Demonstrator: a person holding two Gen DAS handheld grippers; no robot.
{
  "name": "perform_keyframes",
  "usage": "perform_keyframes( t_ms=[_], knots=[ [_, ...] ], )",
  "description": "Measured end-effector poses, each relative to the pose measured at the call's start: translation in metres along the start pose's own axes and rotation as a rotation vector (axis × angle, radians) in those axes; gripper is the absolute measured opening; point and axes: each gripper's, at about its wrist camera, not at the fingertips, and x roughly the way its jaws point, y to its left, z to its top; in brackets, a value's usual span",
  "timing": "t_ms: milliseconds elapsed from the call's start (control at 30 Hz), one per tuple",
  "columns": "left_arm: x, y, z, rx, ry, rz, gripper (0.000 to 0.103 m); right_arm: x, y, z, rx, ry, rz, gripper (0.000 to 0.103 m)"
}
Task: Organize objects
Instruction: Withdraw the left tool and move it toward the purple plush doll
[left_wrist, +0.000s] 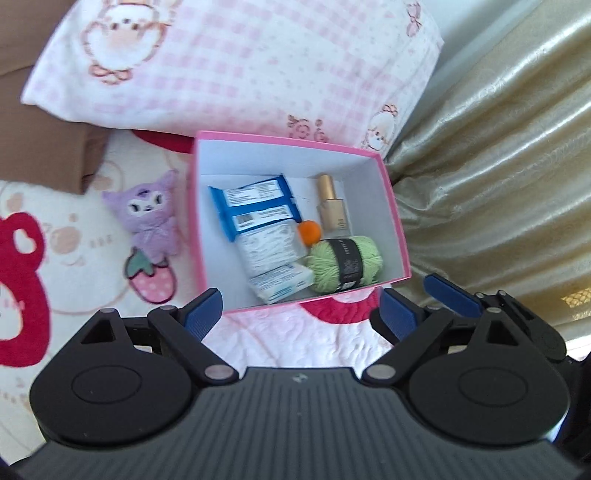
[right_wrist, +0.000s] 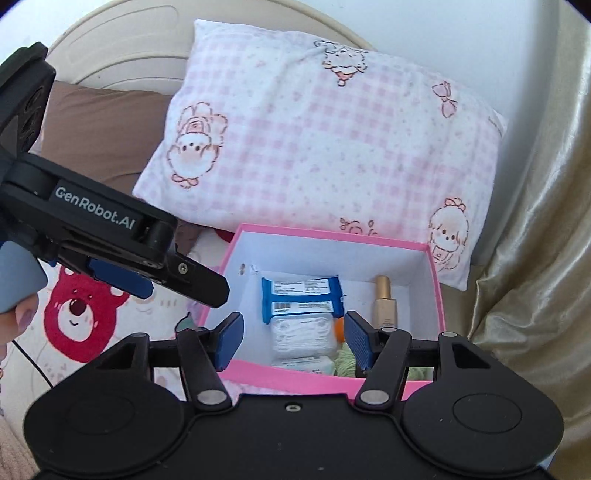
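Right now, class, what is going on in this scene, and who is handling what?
A person holds two grippers over a pink box on a bed. The left gripper and right gripper are both open and hold nothing. Inside the box lie blue packets, a gold-capped bottle, an orange ball and green yarn. A purple plush toy lies outside, left of the box.

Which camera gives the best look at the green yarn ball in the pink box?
The left wrist view. There the green yarn ball shows whole, with its dark band, in the pink box near the front wall. In the right wrist view only a sliver shows behind the right gripper finger.
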Motion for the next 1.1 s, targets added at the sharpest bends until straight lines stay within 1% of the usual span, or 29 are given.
perform_keyframes(
  t_ms=[100, 167, 300, 400, 467, 533, 567, 633, 700, 733, 800, 900, 1000, 1033, 1067, 1100],
  knots=[
    [-0.014, 0.015, -0.009, -0.009, -0.008, 0.021, 0.093, -0.006, 0.014, -0.001, -0.017, 0.009, 0.034, 0.071],
    [-0.02, 0.027, -0.016, -0.015, -0.011, 0.032, 0.093, -0.005, 0.024, -0.003, -0.043, 0.014, 0.059, 0.071],
    [-0.028, 0.043, -0.03, 0.013, -0.018, 0.064, 0.093, -0.006, 0.047, -0.001, -0.1, 0.016, 0.113, 0.072],
    [-0.028, 0.06, -0.038, 0.019, -0.039, 0.082, 0.093, -0.002, 0.066, 0.001, -0.131, 0.015, 0.173, 0.078],
    [-0.023, 0.072, -0.041, 0.025, -0.047, 0.098, 0.093, 0.009, 0.08, 0.001, -0.17, 0.02, 0.203, 0.08],
    [-0.013, 0.084, -0.042, 0.045, -0.038, 0.101, 0.093, 0.024, 0.092, -0.001, -0.193, 0.031, 0.205, 0.08],
    [-0.007, 0.092, -0.041, 0.033, -0.033, 0.107, 0.093, 0.032, 0.097, -0.002, -0.199, 0.042, 0.211, 0.08],
    [0.003, 0.106, -0.04, 0.036, -0.057, 0.111, 0.093, 0.048, 0.106, -0.004, -0.221, 0.05, 0.217, 0.08],
    [0.011, 0.118, -0.038, 0.04, -0.09, 0.11, 0.092, 0.061, 0.113, -0.005, -0.238, 0.045, 0.2, 0.08],
    [0.017, 0.125, -0.037, 0.034, -0.109, 0.098, 0.091, 0.067, 0.116, -0.006, -0.248, 0.04, 0.192, 0.08],
    [0.028, 0.138, -0.035, 0.016, -0.121, 0.063, 0.09, 0.077, 0.123, -0.007, -0.275, 0.032, 0.181, 0.08],
    [0.045, 0.155, -0.03, -0.014, -0.143, 0.013, 0.087, 0.092, 0.135, -0.009, -0.352, 0.002, 0.177, 0.081],
    [0.062, 0.169, -0.024, -0.043, -0.169, -0.048, 0.074, 0.109, 0.147, -0.013, -0.446, -0.026, 0.113, 0.082],
    [0.069, 0.173, -0.022, -0.057, -0.169, -0.062, 0.069, 0.114, 0.151, -0.014, -0.475, -0.033, 0.093, 0.082],
    [0.076, 0.176, -0.02, -0.064, -0.167, -0.076, 0.067, 0.119, 0.153, -0.016, -0.497, -0.035, 0.077, 0.082],
    [0.085, 0.178, -0.019, -0.068, -0.168, -0.088, 0.062, 0.125, 0.155, -0.017, -0.516, -0.034, 0.067, 0.082]
  ],
)
